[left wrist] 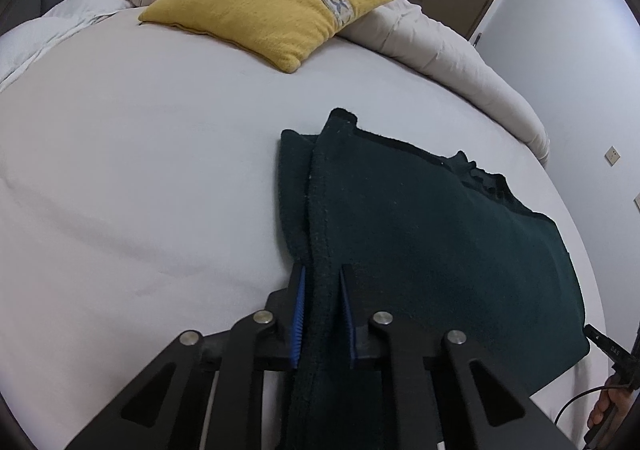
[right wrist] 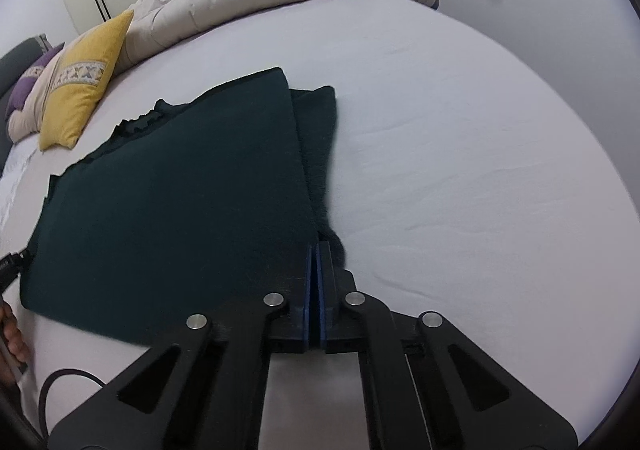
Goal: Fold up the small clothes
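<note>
- In the left wrist view, the white bed sheet fills the left and centre of the frame; a yellow cushion sits at the upper centre against a beige duvet.
- The left gripper, at the bottom centre, clamps a thick folded edge of the dark green garment, which spreads toward the lower right.
- In the right wrist view, the dark green garment lies flat across the left and centre.
- The right gripper, at the lower centre, has its blue pads pressed together on the garment's near right corner.
</note>
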Motion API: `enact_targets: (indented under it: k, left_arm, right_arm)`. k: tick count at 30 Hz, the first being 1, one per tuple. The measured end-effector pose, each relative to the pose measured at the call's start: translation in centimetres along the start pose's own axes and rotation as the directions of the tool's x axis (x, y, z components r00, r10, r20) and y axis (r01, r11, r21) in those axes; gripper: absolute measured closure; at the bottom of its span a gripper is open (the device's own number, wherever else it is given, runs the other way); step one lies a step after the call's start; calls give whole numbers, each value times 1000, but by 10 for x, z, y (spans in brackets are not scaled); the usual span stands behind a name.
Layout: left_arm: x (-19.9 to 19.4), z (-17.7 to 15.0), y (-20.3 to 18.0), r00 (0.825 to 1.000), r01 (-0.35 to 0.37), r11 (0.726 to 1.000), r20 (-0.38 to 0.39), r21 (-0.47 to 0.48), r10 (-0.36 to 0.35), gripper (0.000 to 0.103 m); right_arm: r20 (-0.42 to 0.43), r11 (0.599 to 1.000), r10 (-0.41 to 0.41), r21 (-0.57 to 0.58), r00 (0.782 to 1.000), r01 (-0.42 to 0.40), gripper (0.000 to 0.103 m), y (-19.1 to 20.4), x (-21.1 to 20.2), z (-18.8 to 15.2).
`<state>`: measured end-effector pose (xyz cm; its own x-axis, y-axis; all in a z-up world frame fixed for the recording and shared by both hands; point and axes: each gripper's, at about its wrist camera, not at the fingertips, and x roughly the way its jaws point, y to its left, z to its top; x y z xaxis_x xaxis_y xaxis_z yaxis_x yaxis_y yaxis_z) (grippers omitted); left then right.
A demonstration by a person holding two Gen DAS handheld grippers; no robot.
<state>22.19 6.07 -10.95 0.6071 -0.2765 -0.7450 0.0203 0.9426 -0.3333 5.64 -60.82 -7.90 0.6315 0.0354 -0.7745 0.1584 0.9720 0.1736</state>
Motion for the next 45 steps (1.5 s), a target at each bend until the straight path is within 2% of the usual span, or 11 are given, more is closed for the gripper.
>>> enact_targets:
  k: [8,11,14,15,16,18,22,25,29,31,45]
  left_arm:
    - [-2,1,-4,1000,-3,1000,-6,12,3,88]
    - [-2,0,-3,1000,5,1000,-11,5,-5,88]
    - [-2,0,-1,1000,17,1000,-12,-8,-17,88]
    - [-2,0,-1,1000,20,1000,-12,-12,-20,88]
    - [-2,0,-1,1000,20,1000,-13,-11,-20,88]
    - [-2,0,0,1000,19,1000,-13,-8,-19,88]
    - [-1,0,1,1000,20,1000,-17,-11,-21,88]
    - [-1,0,2,1000,22,1000,-20,-10,-22,88]
    - [1,0,2,999,21,1000,-25,-6,-21,88]
    - [1,0,1,1000,18,1000,-26,-4,-18,88]
    - [4,1,0,999,16,1000,-36,14,-16,88]
  right_arm:
    - [0,1000,-10,12,1000,10,103,-21,-25,-17]
    - [39,996,74,50,997,-76,103,-33,-31,-21]
    - [87,994,93,47,992,-97,68,-31,-39,-18]
    - [81,994,105,35,991,-108,32,-27,-38,-16]
    - [89,992,125,16,988,-127,27,-21,-39,-15]
    - [121,992,119,-56,985,-113,31,-9,-41,-12]
    - [41,993,65,-105,997,-61,75,5,-20,3]
    - [-24,997,36,-67,999,-38,84,-2,-4,5]
    - [-49,998,57,-21,997,-58,84,-13,-5,0]
    - [-48,998,62,-28,997,-63,98,-14,-5,-4]
    - [-61,996,84,26,995,-82,98,-32,-15,-36]
